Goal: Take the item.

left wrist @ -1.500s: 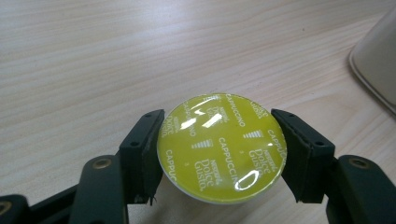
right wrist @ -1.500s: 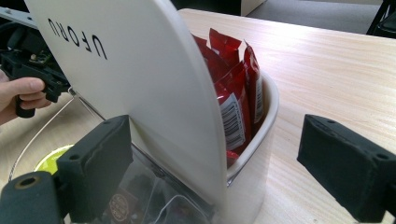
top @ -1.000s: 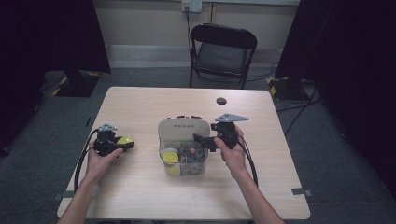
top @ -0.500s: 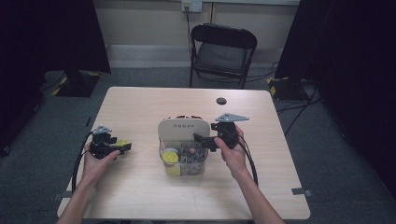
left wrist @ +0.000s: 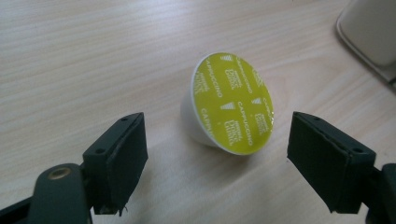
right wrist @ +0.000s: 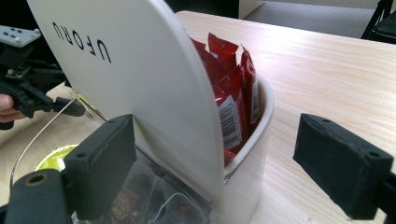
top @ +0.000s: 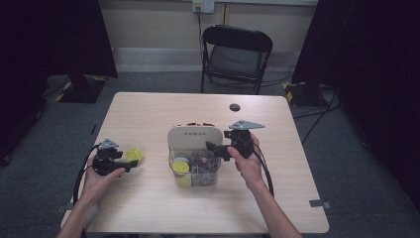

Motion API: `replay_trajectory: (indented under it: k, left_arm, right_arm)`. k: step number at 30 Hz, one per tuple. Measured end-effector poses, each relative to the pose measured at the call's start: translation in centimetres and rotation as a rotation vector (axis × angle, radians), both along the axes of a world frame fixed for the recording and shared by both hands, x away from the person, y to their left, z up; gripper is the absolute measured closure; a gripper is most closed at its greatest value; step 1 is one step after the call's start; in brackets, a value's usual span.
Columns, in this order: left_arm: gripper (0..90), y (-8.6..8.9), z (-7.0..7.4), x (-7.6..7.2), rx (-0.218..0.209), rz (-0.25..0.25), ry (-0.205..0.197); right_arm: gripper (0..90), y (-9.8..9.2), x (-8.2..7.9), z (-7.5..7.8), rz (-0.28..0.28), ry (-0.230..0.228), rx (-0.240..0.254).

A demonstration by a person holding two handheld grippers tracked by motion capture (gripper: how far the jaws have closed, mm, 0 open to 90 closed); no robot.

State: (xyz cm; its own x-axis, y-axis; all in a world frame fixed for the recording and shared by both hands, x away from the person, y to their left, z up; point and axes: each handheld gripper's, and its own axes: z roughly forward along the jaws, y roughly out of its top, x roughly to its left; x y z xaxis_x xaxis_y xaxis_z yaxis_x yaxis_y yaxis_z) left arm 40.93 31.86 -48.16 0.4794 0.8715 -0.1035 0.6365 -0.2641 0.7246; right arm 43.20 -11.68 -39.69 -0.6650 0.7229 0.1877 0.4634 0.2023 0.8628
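Observation:
A white coffee capsule with a yellow-green lid (left wrist: pixel 229 105) lies on its side on the table, left of the organiser (top: pixel 133 154). My left gripper (top: pixel 128 162) is just behind it, and its jaws have just been opening. In the left gripper view they stand open (left wrist: pixel 217 140) and the capsule lies free just beyond the pads. My right gripper (top: pixel 214 147) is at the right side of the white and clear organiser box (top: pixel 193 136). Its open jaws (right wrist: pixel 210 140) straddle the box's upright white panel (right wrist: pixel 154 84). Red sachets (right wrist: pixel 233 93) stand behind that panel.
More yellow-lidded capsules (top: pixel 180 166) and small packets fill the clear front compartment. A small black disc (top: pixel 234 107) lies near the table's far edge. A folding chair (top: pixel 235 49) stands beyond the wooden table (top: pixel 148 114).
The left jaws have opened and let go of the capsule, which now lies on the table. The left hand has drawn back a little to the left. The right hand has stayed put.

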Motion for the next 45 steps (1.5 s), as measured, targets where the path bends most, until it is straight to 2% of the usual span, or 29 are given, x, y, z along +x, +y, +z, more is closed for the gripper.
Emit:
replay_trajectory:
  k: [2,3,5,7,9,11,14,17,18,20,21,24,34,36,40,45]
  left_arm:
    - [19.8,0.1,-0.2,-0.5,-0.004,0.004,-0.018]
    - [19.9,0.1,-0.4,-0.7,0.002,-0.001,-0.010]
    - [19.8,-0.1,-0.6,-1.0,0.017,-0.007,0.000]
    - [19.8,-0.4,-0.8,-1.3,0.016,-0.008,-0.013]
    - [19.6,-0.5,-0.8,-1.4,0.025,-0.014,-0.014]
    - [19.6,-0.5,-1.1,-1.5,0.060,-0.015,-0.019]
    - [19.6,-0.2,-1.4,-1.4,0.049,-0.007,-0.004]
    - [18.1,-0.4,-1.6,-1.5,0.084,-0.015,-0.024]
    - [17.5,-0.6,-1.7,-1.5,0.077,-0.006,-0.029]
    - [15.4,-0.6,-1.8,-1.5,0.096,-0.016,-0.043]
    - [15.2,-0.6,-2.0,-1.7,0.079,-0.001,-0.063]
    - [14.5,-0.7,-2.1,-1.7,0.085,0.010,-0.068]
    - [12.7,-0.6,-2.1,-1.6,0.079,0.008,-0.059]
    - [12.7,-0.6,-2.1,-1.6,0.080,0.008,-0.059]
    - [12.7,-0.6,-2.1,-1.6,0.079,0.008,-0.059]
    - [12.7,-0.6,-2.1,-1.6,0.079,0.008,-0.059]
  right_arm:
    - [9.7,-0.1,0.0,0.0,-0.012,-0.001,0.003]
    - [9.1,-0.2,0.0,0.0,-0.017,0.005,0.007]
    - [9.7,-0.3,0.0,0.1,-0.019,0.004,0.013]
    - [9.9,-0.3,0.0,0.1,-0.019,0.002,0.014]
    - [13.9,-0.3,0.0,0.2,-0.012,0.002,0.017]
    - [13.9,-0.3,-0.1,0.3,-0.011,-0.006,0.017]
    - [14.4,-0.3,-0.2,0.4,-0.011,-0.011,0.015]
    - [15.4,-0.3,-0.2,0.5,-0.008,-0.015,0.014]
    - [15.4,-0.3,-0.2,0.5,-0.008,-0.015,0.013]
    - [16.7,-0.3,-0.2,0.6,-0.002,-0.015,0.014]
    - [17.6,-0.3,-0.2,0.7,0.002,-0.014,0.017]
    - [21.3,-0.2,-0.2,1.1,0.013,-0.025,0.018]
    - [35.0,0.2,-0.6,1.8,0.037,-0.049,0.049]
    - [41.7,0.2,-0.8,1.9,0.048,-0.052,0.058]
    - [44.9,0.0,-1.0,2.2,0.059,-0.062,0.067]
    - [48.5,-0.1,-1.1,2.3,0.086,-0.050,0.098]
